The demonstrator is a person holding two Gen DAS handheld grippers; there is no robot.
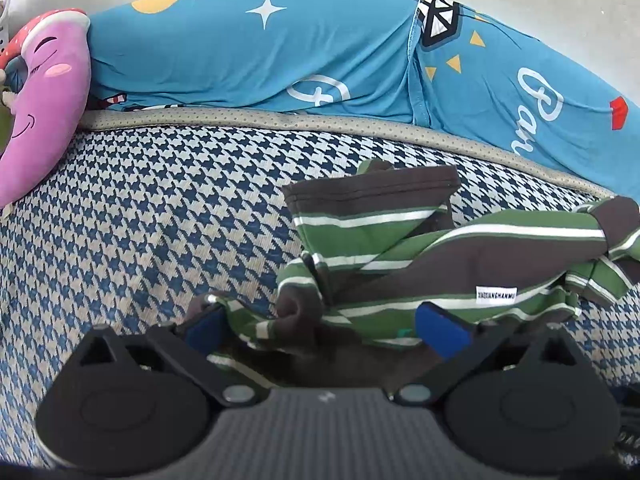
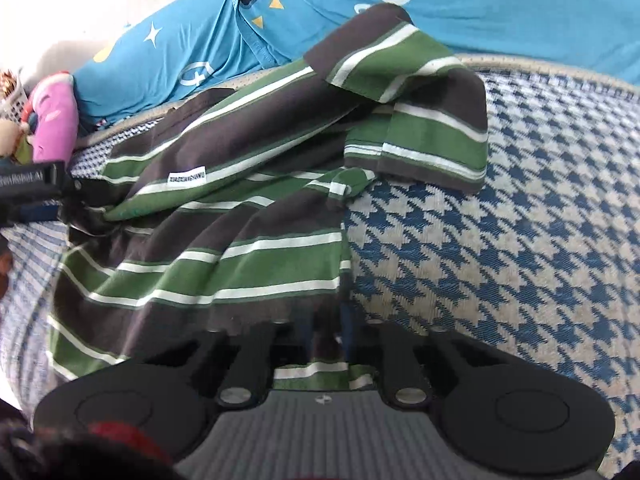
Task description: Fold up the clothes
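A crumpled shirt (image 1: pixel 440 256) with green, brown and white stripes lies on the houndstooth mat (image 1: pixel 160 208). In the left wrist view my left gripper (image 1: pixel 320 326) is open, its blue pads (image 1: pixel 440 330) wide apart, and a bunched edge of the shirt lies between them. In the right wrist view the shirt (image 2: pixel 240 264) spreads ahead and to the left, with a white label on it. My right gripper (image 2: pixel 318 332) is shut on the shirt's near hem, which drapes over and hides the fingertips. The left gripper (image 2: pixel 32 188) shows at the left edge, against the shirt.
A blue cover (image 1: pixel 260 52) printed with stars and white lettering runs along the mat's far edge. A pink plush toy (image 1: pixel 44 96) lies at the far left, with a white basket (image 2: pixel 14 100) beside it. The houndstooth mat (image 2: pixel 500 220) lies bare on the right.
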